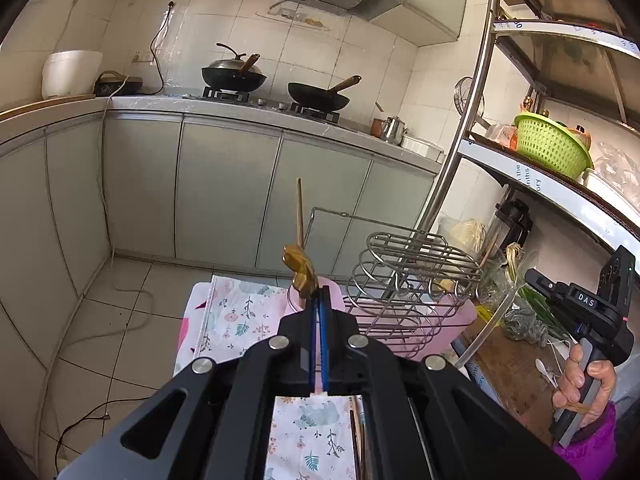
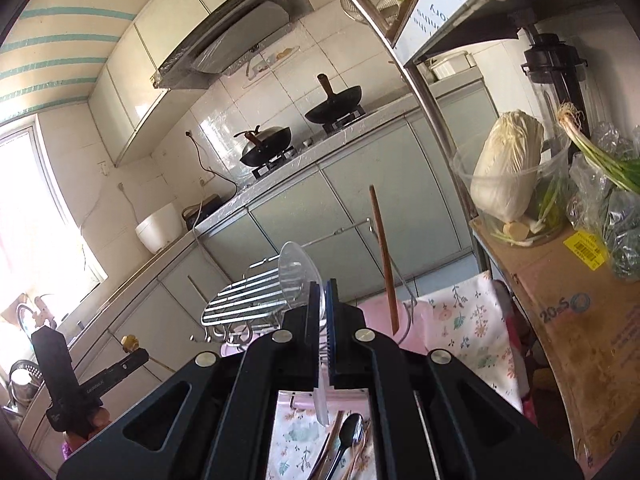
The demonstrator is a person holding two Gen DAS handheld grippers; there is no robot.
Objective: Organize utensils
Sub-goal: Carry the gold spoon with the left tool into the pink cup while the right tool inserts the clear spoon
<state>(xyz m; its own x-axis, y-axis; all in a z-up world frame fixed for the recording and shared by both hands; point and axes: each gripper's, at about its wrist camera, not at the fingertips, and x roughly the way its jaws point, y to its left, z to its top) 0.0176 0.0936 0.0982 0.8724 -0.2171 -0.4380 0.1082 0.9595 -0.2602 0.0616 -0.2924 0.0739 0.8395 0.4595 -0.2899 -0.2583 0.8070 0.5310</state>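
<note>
My left gripper [image 1: 320, 292] is shut on a small amber-brown utensil [image 1: 298, 266], whose glossy end sticks up past the fingertips. It shows too at the lower left of the right wrist view, left gripper [image 2: 140, 354] with the amber piece [image 2: 130, 342]. My right gripper [image 2: 322, 286] is shut on a clear plastic spoon [image 2: 296, 276], bowl up, handle running back between the pads. A wire utensil rack [image 1: 412, 268] [image 2: 248, 300] stands just ahead on a pink base. A wooden chopstick [image 2: 384, 260] [image 1: 299, 208] stands upright by the rack's wire corner. A dark spoon [image 2: 352, 428] and chopsticks lie on the floral cloth [image 2: 472, 320] below.
A metal shelf unit [image 1: 472, 112] rises on the right, holding a green basket [image 1: 550, 144], a cardboard box [image 2: 568, 312], a cabbage [image 2: 508, 164] in a clear tub and green onions. A person's hand [image 1: 584, 376] holds the right gripper. Kitchen cabinets and two woks lie beyond; cables trail on the floor.
</note>
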